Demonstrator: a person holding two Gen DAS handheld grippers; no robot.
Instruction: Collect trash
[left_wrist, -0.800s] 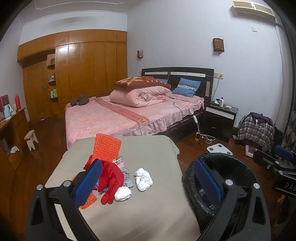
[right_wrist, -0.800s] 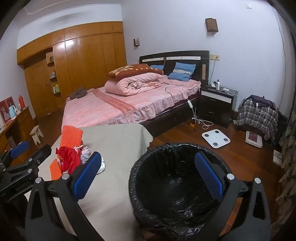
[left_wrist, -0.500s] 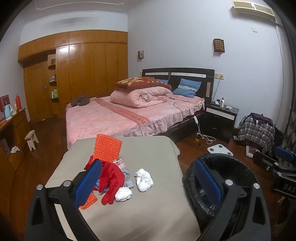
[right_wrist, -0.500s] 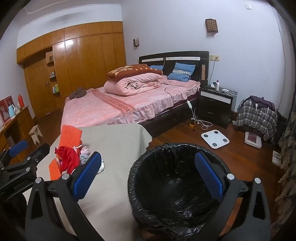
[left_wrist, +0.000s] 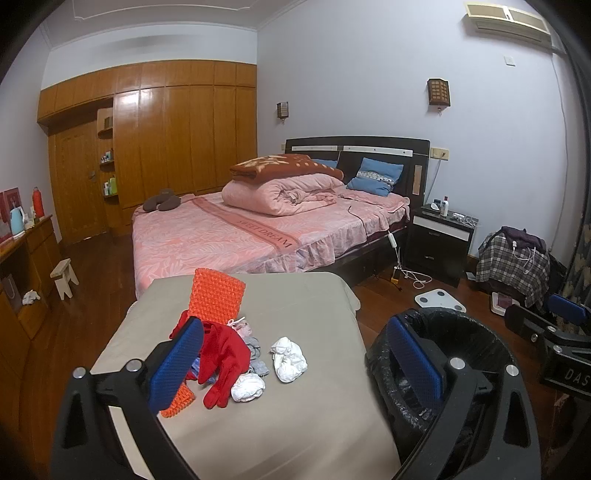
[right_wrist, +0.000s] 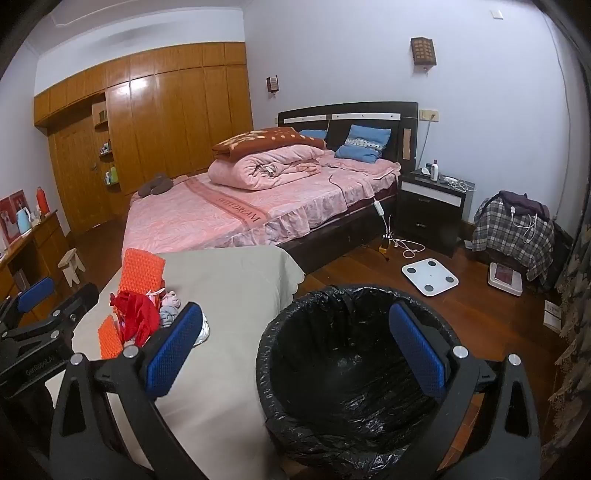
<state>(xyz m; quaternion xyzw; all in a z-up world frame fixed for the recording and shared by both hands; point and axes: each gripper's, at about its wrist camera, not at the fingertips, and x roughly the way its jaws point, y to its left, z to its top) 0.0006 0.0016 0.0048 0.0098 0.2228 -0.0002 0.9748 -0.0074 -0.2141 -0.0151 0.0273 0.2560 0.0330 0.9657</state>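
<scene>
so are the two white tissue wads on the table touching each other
Apart. The left wrist view shows a strip of bare tan tablecloth between the larger wad and the smaller wad by the red glove.

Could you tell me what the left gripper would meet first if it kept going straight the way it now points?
Probably the crumpled white tissue on the beige-covered table, which lies between the open fingers of the left gripper; a second wad sits slightly left. Depth is unclear, so it might pass above them.
</scene>
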